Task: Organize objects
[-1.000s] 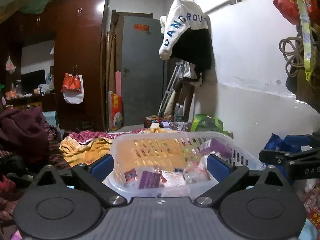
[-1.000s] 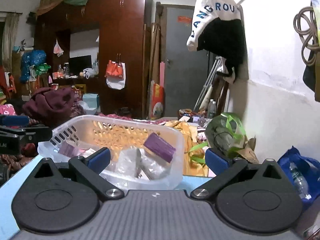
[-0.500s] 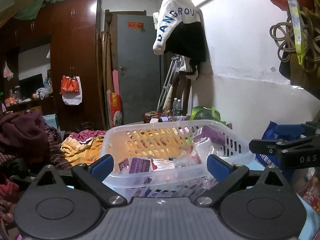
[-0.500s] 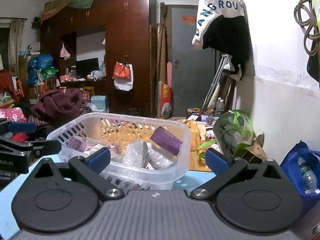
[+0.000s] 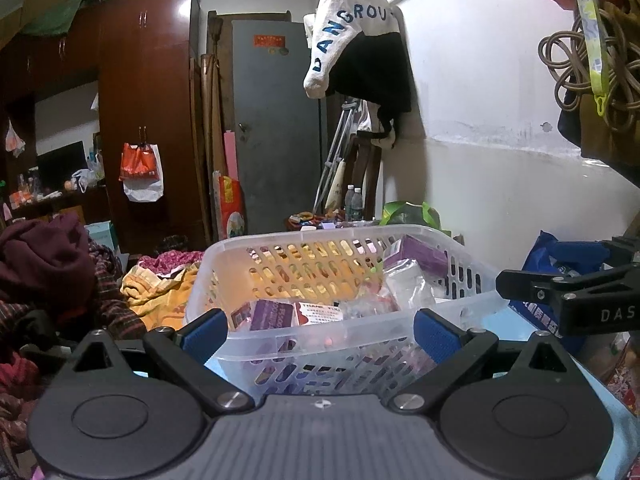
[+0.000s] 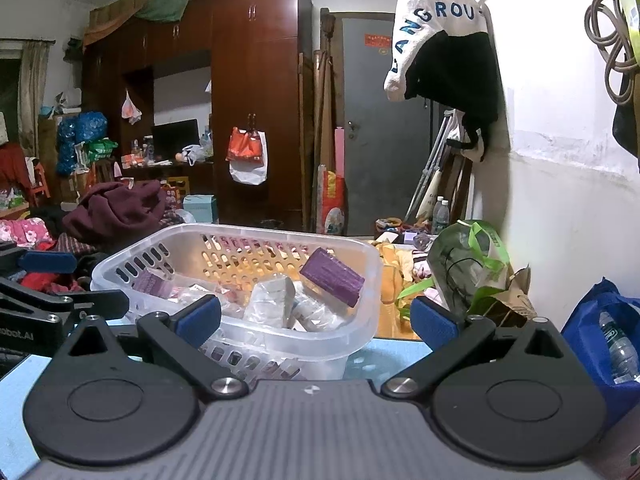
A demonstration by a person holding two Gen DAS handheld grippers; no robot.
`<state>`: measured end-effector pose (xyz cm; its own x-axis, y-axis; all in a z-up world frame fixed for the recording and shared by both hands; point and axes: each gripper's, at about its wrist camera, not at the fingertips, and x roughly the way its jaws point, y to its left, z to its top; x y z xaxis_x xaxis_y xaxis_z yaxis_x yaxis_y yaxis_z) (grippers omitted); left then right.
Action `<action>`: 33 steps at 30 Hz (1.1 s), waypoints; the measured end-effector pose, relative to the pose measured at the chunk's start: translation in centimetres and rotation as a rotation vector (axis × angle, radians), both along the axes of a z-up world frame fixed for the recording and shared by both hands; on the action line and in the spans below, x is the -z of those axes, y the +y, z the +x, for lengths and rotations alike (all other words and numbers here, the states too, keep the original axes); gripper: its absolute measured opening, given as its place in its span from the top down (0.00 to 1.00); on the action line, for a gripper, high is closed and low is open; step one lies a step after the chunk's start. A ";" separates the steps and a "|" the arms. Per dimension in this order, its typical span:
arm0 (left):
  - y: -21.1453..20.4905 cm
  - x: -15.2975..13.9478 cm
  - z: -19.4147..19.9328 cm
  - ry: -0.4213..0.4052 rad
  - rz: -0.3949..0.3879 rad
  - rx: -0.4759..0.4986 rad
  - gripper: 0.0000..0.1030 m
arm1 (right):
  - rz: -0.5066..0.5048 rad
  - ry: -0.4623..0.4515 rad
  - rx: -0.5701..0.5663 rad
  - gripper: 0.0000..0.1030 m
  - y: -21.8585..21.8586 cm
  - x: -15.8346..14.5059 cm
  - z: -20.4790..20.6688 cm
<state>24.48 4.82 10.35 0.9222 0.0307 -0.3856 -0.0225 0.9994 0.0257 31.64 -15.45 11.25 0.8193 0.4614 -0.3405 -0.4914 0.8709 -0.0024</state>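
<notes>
A translucent white plastic basket with slotted walls (image 5: 332,276) sits on a light blue tabletop (image 6: 384,354), straight in front of both tools. The left gripper (image 5: 320,334) is spread wide, its blue-padded fingers (image 5: 204,336) set apart on either side of the basket's near wall and grasping nothing; whether the pads touch the plastic cannot be told from this angle. The right gripper (image 6: 316,318) is likewise spread and empty, its left pad in front of the basket's near rim and its right pad out past the basket's corner, over the table edge.

Inside the basket lie several small packages. A purple rectangular box (image 6: 332,277) leans tilted against the wall on the basket's right side, above clear plastic-wrapped packets (image 6: 272,304). Toward the left side lies a flat purple packet (image 5: 272,316) next to a white printed card (image 5: 320,313).

In the left wrist view the right tool's black finger linkage reaches in from the right edge, beside the basket; in the right wrist view the left tool's linkage does the same from the left.

Behind the table, a green plastic bag (image 6: 468,264) sits near the white wall, a blue bag holding a water bottle (image 6: 604,332) stands at the right, and a dark maroon garment (image 6: 116,210) is heaped to the left. A white and black cap with blue lettering (image 5: 356,44) hangs on the wall.
</notes>
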 end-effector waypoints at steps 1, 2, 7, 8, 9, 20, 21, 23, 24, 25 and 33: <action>0.0 0.1 0.0 0.002 -0.001 -0.001 0.02 | 0.000 0.001 -0.001 0.00 0.0 0.0 0.0; 0.0 0.1 0.0 0.004 -0.002 -0.002 0.02 | -0.002 0.001 -0.002 0.00 0.0 0.1 0.0; 0.0 0.3 0.0 0.009 -0.007 -0.005 0.02 | -0.006 0.004 -0.004 0.00 0.1 0.3 -0.1; 0.1 0.3 0.0 0.010 -0.010 -0.005 0.02 | -0.006 0.004 -0.005 0.00 0.1 0.3 -0.2; 0.1 0.3 0.0 0.011 -0.011 -0.007 0.02 | -0.008 0.004 -0.006 0.00 0.1 0.4 -0.2; 0.2 0.3 0.2 0.014 -0.021 -0.015 0.02 | -0.012 0.012 -0.001 0.00 0.1 0.5 0.0; 0.2 0.3 0.2 0.014 -0.023 -0.015 0.02 | -0.011 0.013 -0.001 0.00 0.1 0.5 0.0; 0.3 0.3 0.3 0.016 -0.024 -0.015 0.02 | -0.010 0.016 -0.003 0.00 0.1 0.5 0.0; 0.2 0.4 0.3 0.017 -0.024 -0.016 0.02 | -0.010 0.016 -0.003 0.00 0.1 0.5 0.0; 0.2 0.3 0.4 0.017 -0.023 -0.016 0.02 | -0.011 0.017 -0.004 0.00 0.1 0.6 0.0; 0.2 0.4 0.4 0.018 -0.023 -0.017 0.02 | -0.013 0.016 -0.002 0.00 0.1 0.6 -0.1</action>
<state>24.88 5.02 9.98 0.9145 0.0374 -0.4029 -0.0395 0.9992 0.0030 31.53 -15.34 10.61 0.8129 0.4584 -0.3592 -0.4932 0.8699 -0.0059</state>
